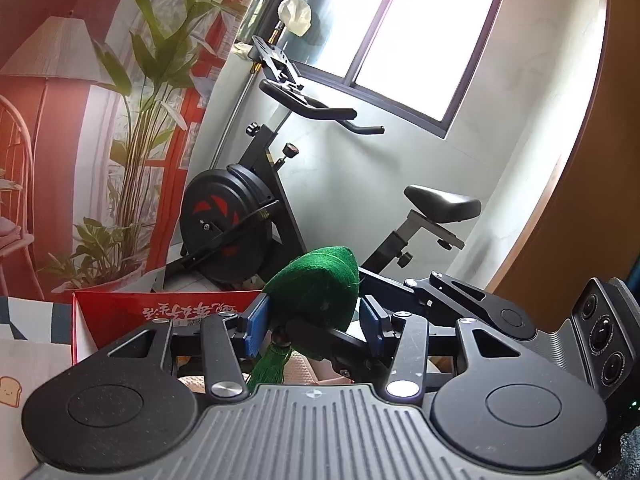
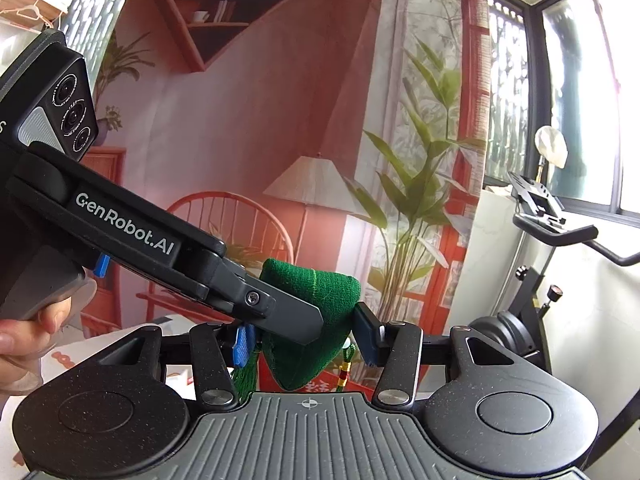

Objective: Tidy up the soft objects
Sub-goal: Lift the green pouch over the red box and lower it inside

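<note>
I have the green plush dumpling [image 1: 316,292] up in the air, pinched from two sides at once. It sits squarely between my left gripper [image 1: 314,322] pads, both blue pads pressed into its felt, so that one is clenched on it. My right gripper [image 2: 306,338] is clamped on the same toy: its blue pads bear on the lower flanks, with the left tool's fingers crossing in from the left in that view and biting the toy's top. A green tassel [image 1: 272,364] hangs just below my left jaws, and a beaded cord [image 2: 346,364] dangles beside the right pad of my right tool. A hand [image 2: 28,340] grips the left tool's handle. Below and behind my left jaws lies a red box [image 1: 160,308]. Well beyond both tools stands an exercise bike [image 1: 256,200], beside a printed backdrop [image 2: 248,120] of a red room.
</note>
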A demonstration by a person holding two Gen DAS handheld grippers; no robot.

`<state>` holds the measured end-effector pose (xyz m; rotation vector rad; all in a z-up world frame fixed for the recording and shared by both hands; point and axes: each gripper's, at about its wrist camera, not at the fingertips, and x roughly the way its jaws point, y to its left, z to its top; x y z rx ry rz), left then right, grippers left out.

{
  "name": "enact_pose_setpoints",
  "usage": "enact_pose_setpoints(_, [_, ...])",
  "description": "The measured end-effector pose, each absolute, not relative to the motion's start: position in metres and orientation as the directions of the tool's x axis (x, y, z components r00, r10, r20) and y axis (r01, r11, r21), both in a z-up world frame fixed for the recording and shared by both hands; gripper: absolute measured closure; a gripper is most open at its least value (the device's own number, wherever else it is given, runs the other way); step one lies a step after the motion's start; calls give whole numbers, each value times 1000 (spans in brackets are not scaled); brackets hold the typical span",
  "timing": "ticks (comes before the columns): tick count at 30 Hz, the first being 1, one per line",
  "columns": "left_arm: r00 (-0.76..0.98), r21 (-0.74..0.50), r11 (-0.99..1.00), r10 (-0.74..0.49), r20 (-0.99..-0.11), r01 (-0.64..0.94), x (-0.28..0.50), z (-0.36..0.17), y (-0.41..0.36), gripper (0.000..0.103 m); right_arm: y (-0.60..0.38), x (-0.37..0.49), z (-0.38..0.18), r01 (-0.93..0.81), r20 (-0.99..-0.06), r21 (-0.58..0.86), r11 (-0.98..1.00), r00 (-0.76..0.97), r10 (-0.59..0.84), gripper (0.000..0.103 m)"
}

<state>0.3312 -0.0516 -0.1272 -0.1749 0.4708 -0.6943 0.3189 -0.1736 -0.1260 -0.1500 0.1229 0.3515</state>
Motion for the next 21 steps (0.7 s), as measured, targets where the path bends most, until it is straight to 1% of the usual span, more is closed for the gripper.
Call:
enact_pose_setpoints(3, [668,-312,755,-656,-352,577,342,-131,-54,53,-177,331,-133,-341,-139,-134,931,936,323,57])
enact_pose_setpoints(6, [667,-318,760,-650,-365,566,352,-139,-58,53,-180,346,-142,-331,-159,-116,936,937,311,56])
enact_pose_setpoints(10, [659,-326,772,-636,-402,546,365,-155,-65,53,-184,361,-159,-324,-200,-89,942,932,302,56])
enact_pose_setpoints(15, [641,-307,787,-615,-459,535,379,-174,-74,52,-192,371,-186,-305,-248,-47,951,926,285,56])
enact_pose_setpoints(17, [640,-298,795,-603,-476,528,384,-180,-78,50,-196,375,-196,-278,-278,-23,960,924,261,55])
enact_pose_setpoints(20, [657,-262,817,-571,-493,513,386,-184,-79,49,-201,379,-209,-211,-336,-29,977,923,189,53])
enact_pose_setpoints(21, [662,-257,823,-562,-495,507,386,-185,-78,46,-203,379,-212,-198,-345,-29,980,922,176,53])
